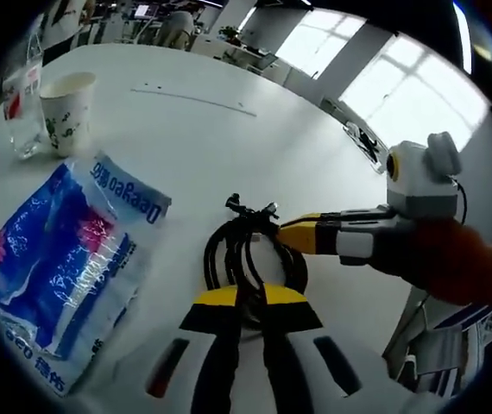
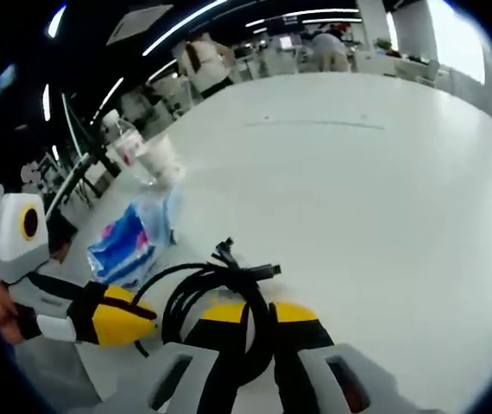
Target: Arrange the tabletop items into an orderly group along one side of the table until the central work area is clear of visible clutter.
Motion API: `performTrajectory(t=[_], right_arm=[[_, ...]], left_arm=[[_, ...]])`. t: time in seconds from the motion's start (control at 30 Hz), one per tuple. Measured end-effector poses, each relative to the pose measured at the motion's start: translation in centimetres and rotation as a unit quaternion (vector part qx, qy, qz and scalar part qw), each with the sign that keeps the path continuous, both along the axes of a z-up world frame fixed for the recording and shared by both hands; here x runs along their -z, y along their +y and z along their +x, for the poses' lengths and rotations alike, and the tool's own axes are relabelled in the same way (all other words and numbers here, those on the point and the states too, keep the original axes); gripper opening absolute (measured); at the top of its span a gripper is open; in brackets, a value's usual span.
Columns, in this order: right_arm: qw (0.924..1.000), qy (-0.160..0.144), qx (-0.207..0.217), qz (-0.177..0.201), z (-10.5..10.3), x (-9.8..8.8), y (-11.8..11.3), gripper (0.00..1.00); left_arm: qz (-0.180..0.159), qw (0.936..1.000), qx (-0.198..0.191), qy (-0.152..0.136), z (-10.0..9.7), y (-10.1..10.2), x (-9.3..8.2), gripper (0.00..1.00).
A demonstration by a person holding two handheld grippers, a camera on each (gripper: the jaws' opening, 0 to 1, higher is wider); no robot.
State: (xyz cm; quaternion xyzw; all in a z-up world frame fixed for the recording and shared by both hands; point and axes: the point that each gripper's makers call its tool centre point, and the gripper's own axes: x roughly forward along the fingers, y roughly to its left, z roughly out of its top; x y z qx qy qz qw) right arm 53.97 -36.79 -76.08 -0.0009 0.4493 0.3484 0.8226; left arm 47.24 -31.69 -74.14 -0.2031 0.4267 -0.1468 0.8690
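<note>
Grippers meet over the coiled black cable (image 1: 250, 254) on the white bench (image 1: 229, 138): your left gripper (image 1: 250, 302) and right gripper (image 2: 259, 315) both close their jaws on it, while bag (image 1: 60, 259), paper cup (image 1: 66, 110) and bottle (image 1: 22, 108) already sit grouped at one side, leaving the cable to move.

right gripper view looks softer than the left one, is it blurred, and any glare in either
Right gripper view: yes, the blue packet and paper cup are smeared, the ceiling lights streaked. Left gripper view: sharper, packet print legible, but the windows are blown out white.
</note>
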Motion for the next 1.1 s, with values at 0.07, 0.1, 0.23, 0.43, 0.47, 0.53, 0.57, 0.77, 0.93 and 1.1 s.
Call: performTrajectory(t=[0.07, 0.1, 0.23, 0.43, 0.47, 0.53, 0.57, 0.77, 0.93, 1.1], right_arm=[[1.0, -0.003, 0.003, 0.003, 0.1, -0.1, 0.1, 0.07], [1.0, -0.004, 0.003, 0.002, 0.1, -0.2, 0.1, 0.07], [1.0, -0.008, 0.006, 0.001, 0.2, -0.4, -0.2, 0.07], [0.9999, -0.013, 0.01, 0.001, -0.2, -0.7, -0.8, 0.1], [0.9998, -0.014, 0.011, 0.001, -0.3, -0.7, -0.9, 0.11], [0.9998, -0.015, 0.013, 0.001, -0.5, -0.8, -1.1, 0.11], [0.9998, -0.015, 0.014, 0.001, -0.6, -0.9, -1.2, 0.11], [0.9996, -0.02, 0.018, 0.001, -1.2, -1.1, -1.4, 0.12], [0.9995, -0.025, 0.019, 0.003, -1.9, -1.5, -1.2, 0.12], [0.9993, -0.028, 0.023, 0.007, -2.5, -1.7, -0.9, 0.12]], left_arm=[[0.005, 1.0, 0.002, 0.003, -0.1, 0.1, 0.1, 0.06], [0.007, 1.0, 0.002, 0.002, -0.2, 0.2, 0.2, 0.06], [0.016, 0.9998, 0.005, -0.005, -0.4, 0.6, -0.2, 0.06], [0.022, 0.9996, 0.0, -0.016, -0.5, 1.1, -1.2, 0.07], [0.023, 0.9996, 0.0, -0.018, -0.5, 1.1, -1.3, 0.07], [0.027, 0.9994, -0.001, -0.022, -0.7, 1.3, -1.5, 0.07], [0.028, 0.9993, -0.001, -0.023, -0.7, 1.4, -1.6, 0.07], [0.021, 0.9991, -0.004, -0.037, -1.1, 1.3, -2.5, 0.08], [0.016, 0.9987, -0.012, -0.046, -1.9, 1.2, -3.1, 0.08], [0.023, 0.9985, -0.022, -0.044, -2.9, 2.0, -3.1, 0.08]])
